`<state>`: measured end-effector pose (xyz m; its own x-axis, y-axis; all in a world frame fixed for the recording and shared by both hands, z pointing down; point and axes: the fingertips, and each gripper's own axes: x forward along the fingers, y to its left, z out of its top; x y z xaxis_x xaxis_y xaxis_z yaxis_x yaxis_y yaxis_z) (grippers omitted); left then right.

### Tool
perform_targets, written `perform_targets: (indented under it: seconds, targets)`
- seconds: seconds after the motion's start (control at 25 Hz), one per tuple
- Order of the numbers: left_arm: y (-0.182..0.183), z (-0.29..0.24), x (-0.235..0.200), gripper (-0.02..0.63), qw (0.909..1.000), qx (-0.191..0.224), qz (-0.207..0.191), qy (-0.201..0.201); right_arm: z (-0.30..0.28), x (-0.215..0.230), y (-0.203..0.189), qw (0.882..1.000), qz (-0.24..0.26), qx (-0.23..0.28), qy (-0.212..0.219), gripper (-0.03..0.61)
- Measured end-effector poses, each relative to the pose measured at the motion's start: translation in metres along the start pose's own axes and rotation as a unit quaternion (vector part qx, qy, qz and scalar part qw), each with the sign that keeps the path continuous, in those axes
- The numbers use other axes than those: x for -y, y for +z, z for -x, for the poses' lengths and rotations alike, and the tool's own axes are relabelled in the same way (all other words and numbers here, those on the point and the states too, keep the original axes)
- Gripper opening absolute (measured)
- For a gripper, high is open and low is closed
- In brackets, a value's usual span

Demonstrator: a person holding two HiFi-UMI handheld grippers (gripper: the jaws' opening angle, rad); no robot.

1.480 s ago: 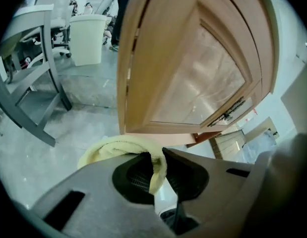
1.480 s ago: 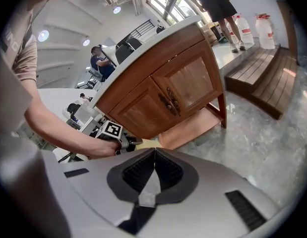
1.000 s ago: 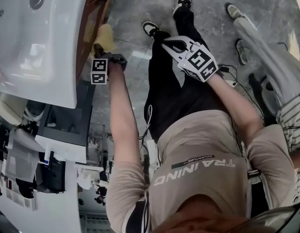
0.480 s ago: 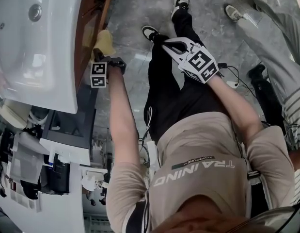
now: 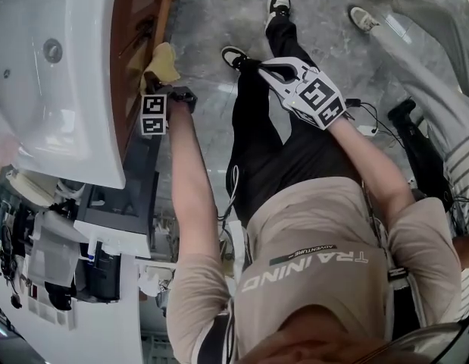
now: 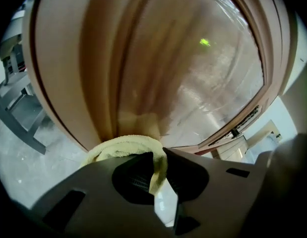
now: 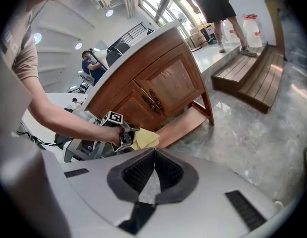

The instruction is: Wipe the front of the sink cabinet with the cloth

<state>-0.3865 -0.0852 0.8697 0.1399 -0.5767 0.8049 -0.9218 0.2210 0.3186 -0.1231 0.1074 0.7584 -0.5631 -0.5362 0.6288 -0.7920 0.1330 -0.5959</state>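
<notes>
Cloth (image 5: 163, 61) against cabinet (image 5: 140, 44); shirt (image 5: 310, 226): "TRAINING", "ADVENTURE"

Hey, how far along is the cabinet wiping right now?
Done: the cloth is picked up, clamped in the left hand-held gripper. In hand: it looks pressed against a wooden cabinet door. Left: I cannot tell how much of the front is wiped. The right hand-held gripper is shut, empty, away from the cabinet.
</notes>
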Motion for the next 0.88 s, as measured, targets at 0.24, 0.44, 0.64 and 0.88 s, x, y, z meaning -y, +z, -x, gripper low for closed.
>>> perform_targets:
  seconds: [0.24,0.44,0.64,0.88]
  targets:
    - [-0.002,-0.015,0.047,0.040,0.9992,-0.003,-0.028,-0.028,0.010,0.021,0.008,1.000,-0.008,0.006,-0.002,0.012]
    - [-0.005,-0.027,0.085,0.040,0.9971,-0.007,-0.056,-0.052,0.020,0.039,0.017,1.000,-0.014,0.009,-0.005,0.012]
    - [-0.008,-0.036,0.111,0.040,0.9956,-0.008,-0.070,-0.062,0.028,0.058,0.022,1.000,-0.019,0.010,-0.011,0.012]
    - [-0.014,-0.045,0.129,0.040,0.9945,-0.008,-0.081,-0.065,0.033,0.073,0.027,1.000,-0.026,0.009,-0.011,0.012]
